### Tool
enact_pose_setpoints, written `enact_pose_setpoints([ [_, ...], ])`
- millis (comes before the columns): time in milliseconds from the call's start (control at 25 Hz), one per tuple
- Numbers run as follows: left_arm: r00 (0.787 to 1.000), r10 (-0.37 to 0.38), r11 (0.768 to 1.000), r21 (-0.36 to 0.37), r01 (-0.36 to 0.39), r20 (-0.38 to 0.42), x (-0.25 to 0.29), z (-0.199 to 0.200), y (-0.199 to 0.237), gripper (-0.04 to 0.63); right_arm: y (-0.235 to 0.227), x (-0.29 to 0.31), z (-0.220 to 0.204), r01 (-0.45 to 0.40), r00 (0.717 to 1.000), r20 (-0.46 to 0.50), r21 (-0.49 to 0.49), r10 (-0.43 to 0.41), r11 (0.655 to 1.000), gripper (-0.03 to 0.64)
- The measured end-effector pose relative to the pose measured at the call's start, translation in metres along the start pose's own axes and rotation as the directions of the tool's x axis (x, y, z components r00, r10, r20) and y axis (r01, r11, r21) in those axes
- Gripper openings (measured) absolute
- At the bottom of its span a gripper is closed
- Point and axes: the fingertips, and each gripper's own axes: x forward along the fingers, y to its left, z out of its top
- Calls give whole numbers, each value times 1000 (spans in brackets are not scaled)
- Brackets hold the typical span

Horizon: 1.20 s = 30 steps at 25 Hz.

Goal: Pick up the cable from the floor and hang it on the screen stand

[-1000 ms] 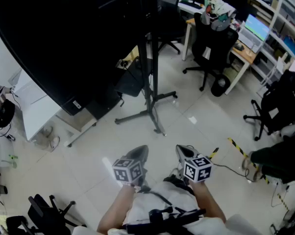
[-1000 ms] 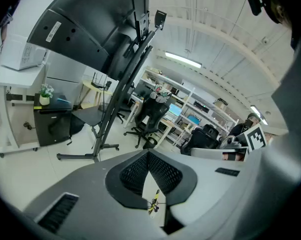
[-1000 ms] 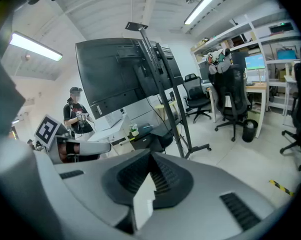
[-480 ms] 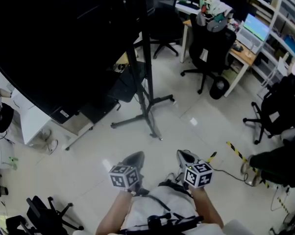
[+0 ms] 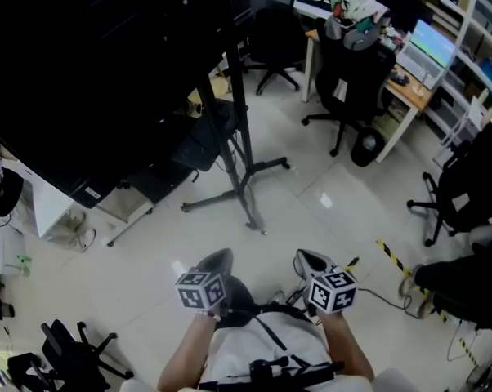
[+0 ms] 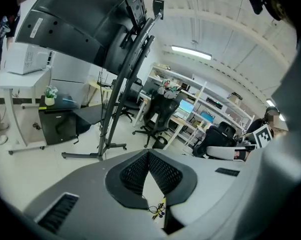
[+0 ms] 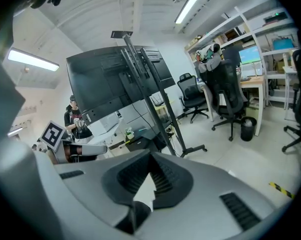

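The screen stand (image 5: 234, 129) rises from splayed floor legs (image 5: 244, 193) and carries the big black screen (image 5: 91, 64) at the upper left. A thin black cable (image 5: 382, 294) lies on the pale floor at the lower right. In the left gripper view a small coil of cable (image 6: 157, 212) shows on the floor below the jaws. My left gripper (image 5: 216, 257) and right gripper (image 5: 306, 256) are held low in front of the person, both shut with nothing in them. The stand also shows ahead of both grippers, as a pole (image 6: 121, 86) and as a pole (image 7: 158, 106).
Yellow-black floor tape (image 5: 391, 256) runs beside the cable. Office chairs (image 5: 351, 84) and a black bin (image 5: 366, 146) stand by a desk with a monitor (image 5: 430, 46). Another chair (image 5: 462, 188) is at the right, a white table (image 5: 54, 207) at the left.
The head view has crept toward the stand, so the screen fills more of the frame. Both grippers have sunk slightly lower in view and stay shut.
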Motion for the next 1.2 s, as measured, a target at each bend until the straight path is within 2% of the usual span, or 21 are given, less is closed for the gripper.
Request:
enact_pose_setpoints([
  [240, 999, 43, 999, 6, -43, -4, 29, 20, 19, 0, -14, 31, 24, -37, 999, -24, -15, 37, 999, 12],
  [560, 989, 140, 990, 5, -140, 42, 105, 70, 93, 0, -29, 97, 67, -39, 998, -54, -42, 37, 998, 12],
  [720, 985, 173, 984, 35, -173, 25, 150, 100, 127, 0, -41, 139, 99, -51, 997, -53, -35, 50, 998, 12],
  [840, 979, 202, 979, 28, -202, 20, 182, 119, 154, 0, -45, 172, 122, -72, 996, -60, -42, 69, 997, 12],
  [960, 971, 236, 971, 36, -235, -23, 212, 127, 182, 2, -49, 203, 140, -84, 994, -72, -40, 81, 996, 12],
  [1040, 968, 246, 969, 38, -244, -48, 229, 130, 197, 24, -49, 221, 146, -91, 993, -84, -35, 88, 995, 12],
  [1120, 968, 246, 969, 28, -244, -58, 245, 132, 211, 84, -47, 238, 148, -99, 990, -99, -32, 96, 995, 12],
  [1200, 967, 248, 969, 31, -247, -60, 260, 137, 224, 111, -46, 252, 150, -104, 988, -114, -31, 100, 994, 12],
])
